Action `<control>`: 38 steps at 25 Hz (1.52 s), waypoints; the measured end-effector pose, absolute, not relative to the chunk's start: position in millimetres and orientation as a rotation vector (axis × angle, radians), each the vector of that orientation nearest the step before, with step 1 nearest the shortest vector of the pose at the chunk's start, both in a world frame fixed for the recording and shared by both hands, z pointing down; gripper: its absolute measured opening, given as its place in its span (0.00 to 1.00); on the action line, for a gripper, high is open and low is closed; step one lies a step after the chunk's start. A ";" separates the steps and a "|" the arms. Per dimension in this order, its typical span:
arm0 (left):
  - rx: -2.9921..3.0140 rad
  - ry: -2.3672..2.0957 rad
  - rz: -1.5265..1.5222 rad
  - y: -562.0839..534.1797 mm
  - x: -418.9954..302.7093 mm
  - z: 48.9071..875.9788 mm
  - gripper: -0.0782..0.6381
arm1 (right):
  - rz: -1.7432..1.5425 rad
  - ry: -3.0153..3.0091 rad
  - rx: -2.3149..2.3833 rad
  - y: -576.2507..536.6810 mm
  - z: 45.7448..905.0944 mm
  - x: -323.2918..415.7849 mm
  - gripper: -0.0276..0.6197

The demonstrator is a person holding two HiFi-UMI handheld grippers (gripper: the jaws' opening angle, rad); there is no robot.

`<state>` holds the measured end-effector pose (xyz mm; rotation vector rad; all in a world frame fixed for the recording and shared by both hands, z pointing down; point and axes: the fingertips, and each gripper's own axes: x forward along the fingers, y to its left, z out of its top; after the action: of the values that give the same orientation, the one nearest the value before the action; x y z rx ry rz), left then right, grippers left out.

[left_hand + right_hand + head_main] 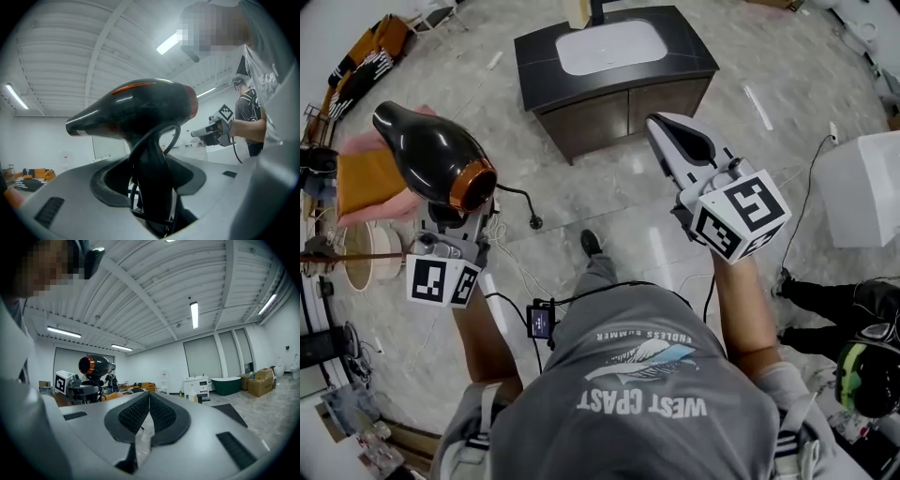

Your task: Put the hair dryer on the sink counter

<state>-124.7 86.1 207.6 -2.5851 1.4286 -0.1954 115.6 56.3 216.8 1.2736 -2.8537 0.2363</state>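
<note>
A black hair dryer with a copper ring at its nozzle stands upright in my left gripper, which is shut on its handle. In the left gripper view the handle fills the gap between the jaws, and the dryer body looms above. My right gripper is held up at the right, shut and with nothing in it; its ribbed pads meet in the right gripper view. The sink counter, a dark cabinet with a white basin, stands on the floor ahead, well beyond both grippers.
The dryer's black cord hangs down to a plug above the marble floor. Pink and orange furniture and a round basket are at the left. At the right stand a white box and another person.
</note>
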 end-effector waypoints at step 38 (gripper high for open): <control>-2.668 1.296 -0.241 -152.7 -184.9 231.7 0.44 | 0.276 -2.711 1.466 -143.0 238.8 61.5 0.09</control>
<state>-184.9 -152.7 231.7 -2.6684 1.2959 -0.2405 61.5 -143.0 238.8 1.4659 -2.7107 0.2765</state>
